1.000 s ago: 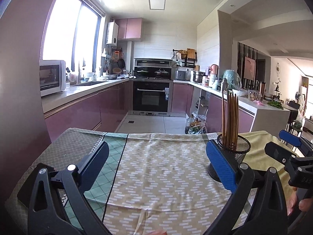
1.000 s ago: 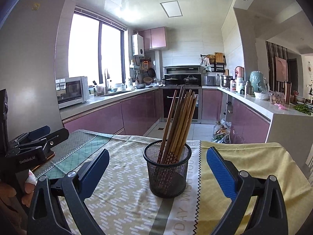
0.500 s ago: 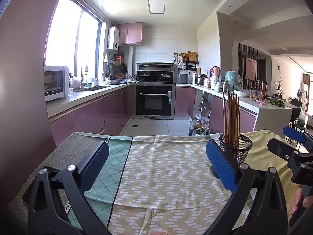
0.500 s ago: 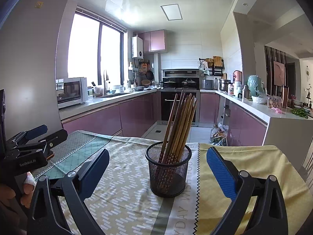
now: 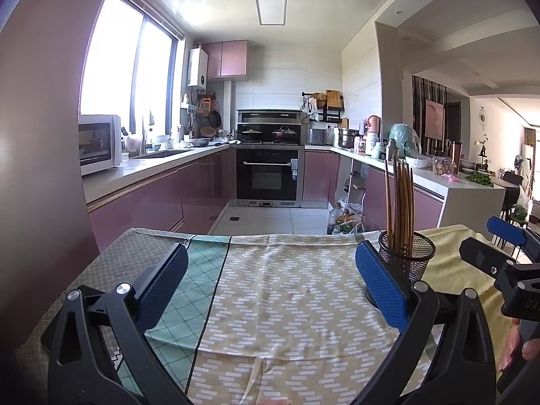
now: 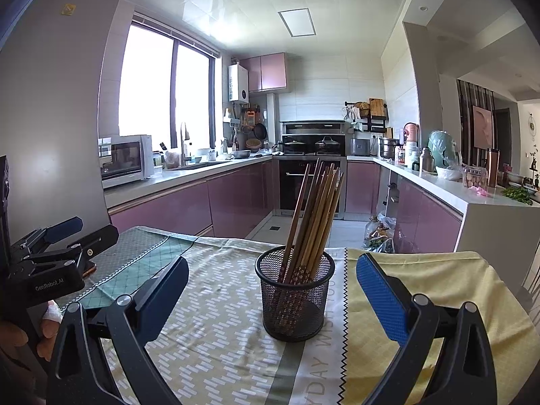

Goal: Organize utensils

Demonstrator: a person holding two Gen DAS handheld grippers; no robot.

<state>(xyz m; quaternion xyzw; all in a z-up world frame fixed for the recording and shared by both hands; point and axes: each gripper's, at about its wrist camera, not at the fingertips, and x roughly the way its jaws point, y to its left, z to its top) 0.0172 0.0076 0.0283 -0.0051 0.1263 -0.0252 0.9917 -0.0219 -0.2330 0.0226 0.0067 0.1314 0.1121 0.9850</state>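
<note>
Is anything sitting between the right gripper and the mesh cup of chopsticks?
Nothing visible. The right gripper is open and faces the black mesh cup, which holds the wooden chopsticks upright; only bare tablecloth lies between. The left gripper, also open, is off to the side.

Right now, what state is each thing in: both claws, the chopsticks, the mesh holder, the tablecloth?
Left claw: open, empty, above the cloth.
Right claw: open, empty, the holder in front of it between its fingers.
Chopsticks: all in the holder, leaning to the right.
Mesh holder: upright on the tablecloth.
Tablecloth: spread over the table, slightly wrinkled.
</note>
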